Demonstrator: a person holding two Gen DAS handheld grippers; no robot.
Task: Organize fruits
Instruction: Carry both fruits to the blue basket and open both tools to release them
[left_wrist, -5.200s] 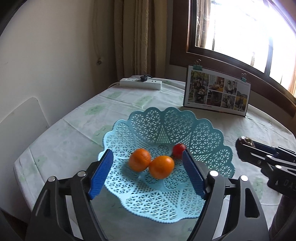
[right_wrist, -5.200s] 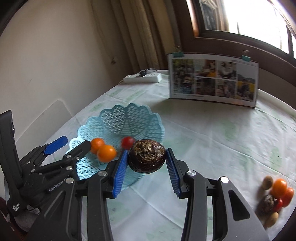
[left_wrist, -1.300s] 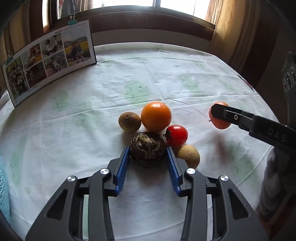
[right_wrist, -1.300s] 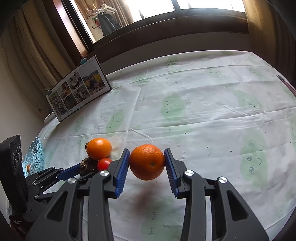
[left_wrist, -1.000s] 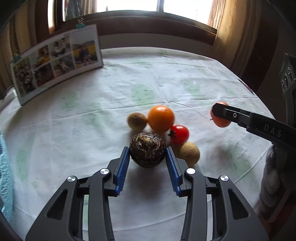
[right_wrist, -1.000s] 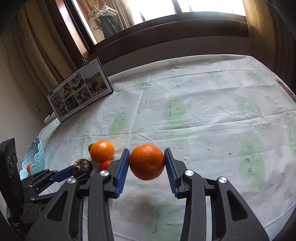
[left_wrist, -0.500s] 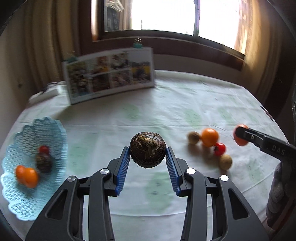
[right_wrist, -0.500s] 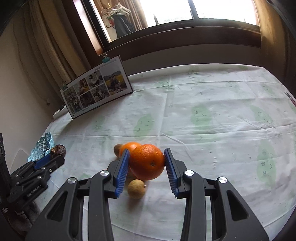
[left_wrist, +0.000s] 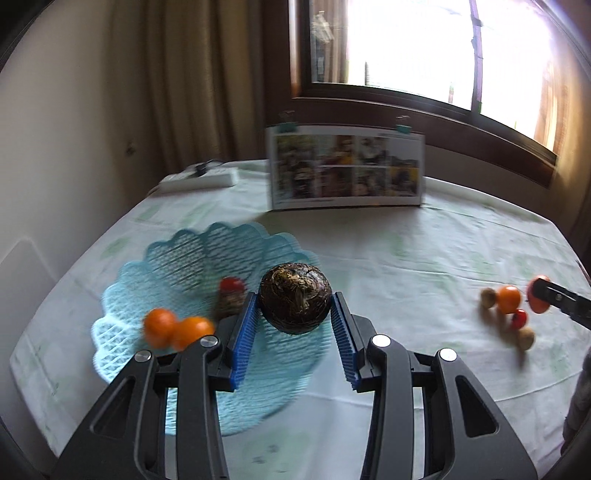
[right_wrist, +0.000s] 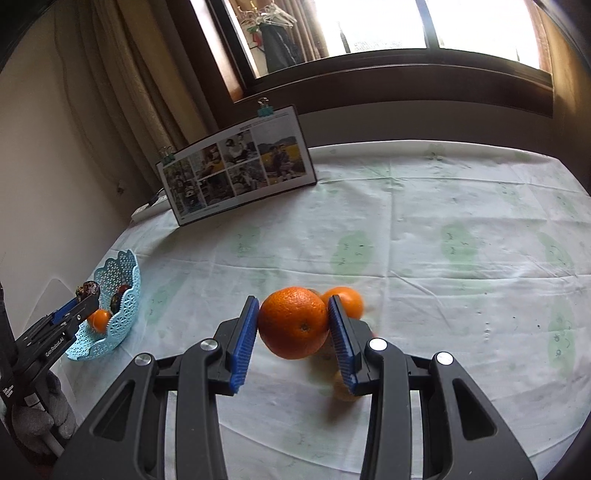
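Two fruits gripped, one at the basket

Both grippers are clamped on fruit. The left gripper (left_wrist: 294, 308) squeezes a dark brown, rough-skinned fruit (left_wrist: 294, 297) between its blue pads, held above the near edge of the light blue lattice basket (left_wrist: 173, 258). Inside the basket lie two small oranges (left_wrist: 176, 328), a red tomato (left_wrist: 232, 285) and a dark fruit, all blurred. The right gripper (right_wrist: 292, 325) grips a large orange (right_wrist: 293, 322) above the tablecloth (right_wrist: 443, 258), over the loose fruit pile (left_wrist: 508, 310).
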